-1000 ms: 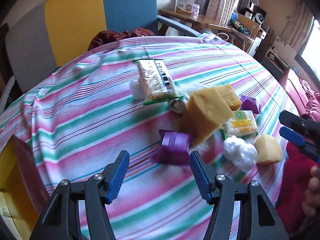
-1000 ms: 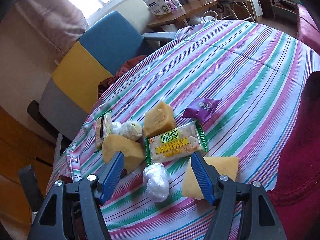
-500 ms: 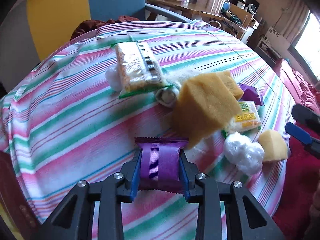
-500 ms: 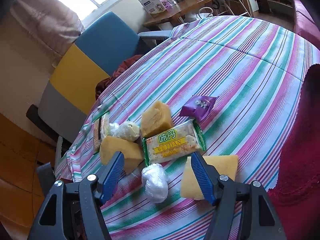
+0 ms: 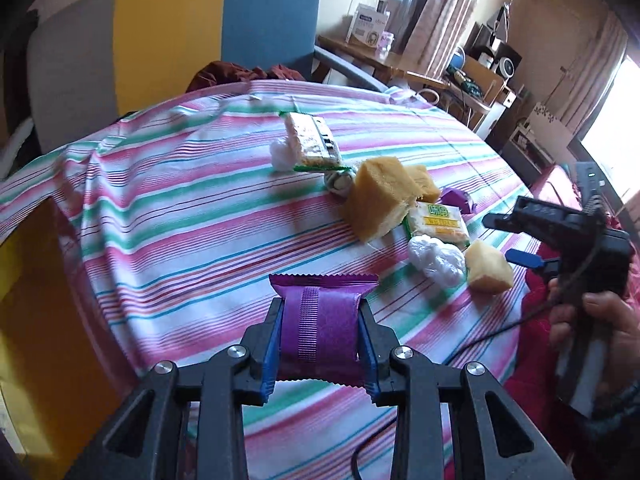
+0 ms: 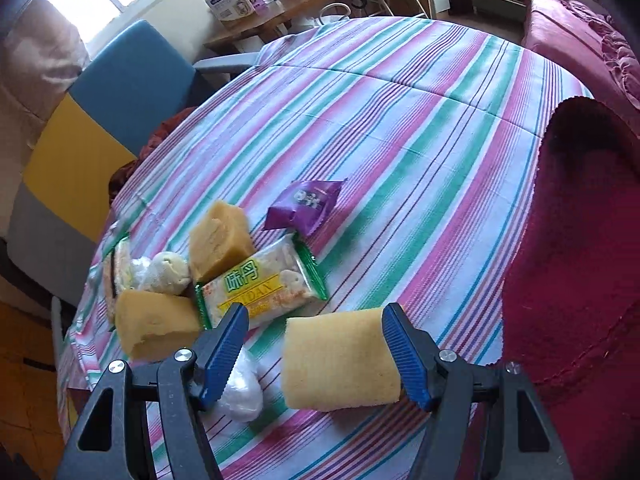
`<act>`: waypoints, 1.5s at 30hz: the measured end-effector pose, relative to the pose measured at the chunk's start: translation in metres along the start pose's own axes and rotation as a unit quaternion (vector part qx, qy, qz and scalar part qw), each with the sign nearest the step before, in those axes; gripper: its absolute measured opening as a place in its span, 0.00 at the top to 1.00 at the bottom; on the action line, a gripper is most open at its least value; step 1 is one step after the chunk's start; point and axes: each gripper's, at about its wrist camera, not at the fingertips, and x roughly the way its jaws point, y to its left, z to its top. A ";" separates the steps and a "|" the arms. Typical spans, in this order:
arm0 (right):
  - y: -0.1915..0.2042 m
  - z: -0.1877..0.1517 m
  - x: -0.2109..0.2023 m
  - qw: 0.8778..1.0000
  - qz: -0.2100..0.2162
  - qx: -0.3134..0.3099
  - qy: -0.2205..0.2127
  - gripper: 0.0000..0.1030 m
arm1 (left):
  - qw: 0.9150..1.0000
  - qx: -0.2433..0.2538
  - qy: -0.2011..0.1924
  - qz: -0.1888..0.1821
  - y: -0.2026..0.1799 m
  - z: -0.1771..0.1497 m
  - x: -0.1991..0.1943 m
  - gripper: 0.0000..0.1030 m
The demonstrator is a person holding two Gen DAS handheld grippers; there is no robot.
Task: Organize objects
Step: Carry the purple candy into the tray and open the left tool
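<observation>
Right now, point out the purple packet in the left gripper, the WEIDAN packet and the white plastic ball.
purple packet (image 5: 320, 322): left wrist view, ribbed middle.
WEIDAN packet (image 6: 256, 290): right wrist view, printed label.
white plastic ball (image 5: 436, 260): left wrist view, crumpled centre.

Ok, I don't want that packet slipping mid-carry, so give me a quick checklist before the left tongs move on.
1. Purple snack packet pinched between both left tongs pads: ok.
2. Packet lifted clear of striped tablecloth: cannot tell.
3. Right tongs open, holding nothing: ok.
4. Yellow sponge block lies between the right tongs, ungripped: ok.
5. Drop-off spot for the packet in view: cannot tell.
</observation>
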 end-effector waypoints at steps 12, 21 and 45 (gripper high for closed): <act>0.017 -0.008 0.011 0.993 -0.094 -0.068 0.017 0.27 | 0.995 -0.073 -0.070 0.022 0.075 -0.047 -0.103 0.67; 0.009 -0.008 -0.005 0.995 -0.083 -0.062 -0.013 0.27 | 0.962 -0.218 -0.102 0.130 0.192 -0.127 -0.187 0.67; 0.007 -0.013 -0.005 0.984 -0.093 -0.145 0.046 0.53 | 0.946 -0.238 -0.016 0.221 0.218 -0.185 -0.141 0.67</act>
